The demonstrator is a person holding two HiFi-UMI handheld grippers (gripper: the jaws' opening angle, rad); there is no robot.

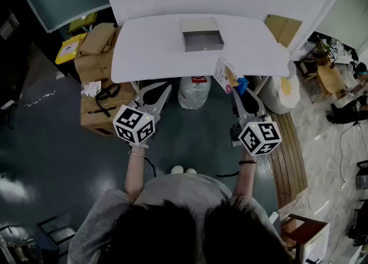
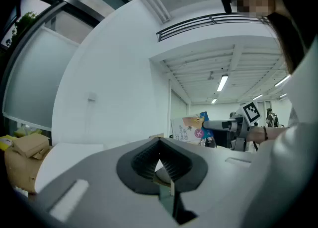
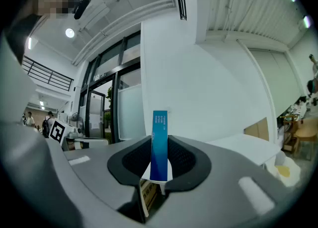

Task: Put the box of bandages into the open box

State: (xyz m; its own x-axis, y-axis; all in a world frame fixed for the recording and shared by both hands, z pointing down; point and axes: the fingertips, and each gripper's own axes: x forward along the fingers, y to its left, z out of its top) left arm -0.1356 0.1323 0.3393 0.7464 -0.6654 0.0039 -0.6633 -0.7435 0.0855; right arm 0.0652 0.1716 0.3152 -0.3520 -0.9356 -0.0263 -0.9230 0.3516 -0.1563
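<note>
The open box (image 1: 202, 41), grey inside, stands on the white table (image 1: 149, 47) near its far middle. My right gripper (image 1: 236, 87) is shut on the box of bandages (image 1: 225, 74), which tilts over the table's near edge at the right. In the right gripper view its blue narrow side (image 3: 159, 145) stands upright between the pads. The left gripper view shows the bandage box (image 2: 191, 128) off to the right, with the right gripper (image 2: 217, 124) behind it. My left gripper (image 1: 167, 90) hovers below the table's near edge at the left, jaws together and nothing between them.
Cardboard boxes (image 1: 98, 47) are stacked on the floor left of the table. A plastic bag (image 1: 192, 91) sits under the table's front edge, and a white sack (image 1: 282, 91) lies at its right. A wooden bench (image 1: 290, 153) runs along the right.
</note>
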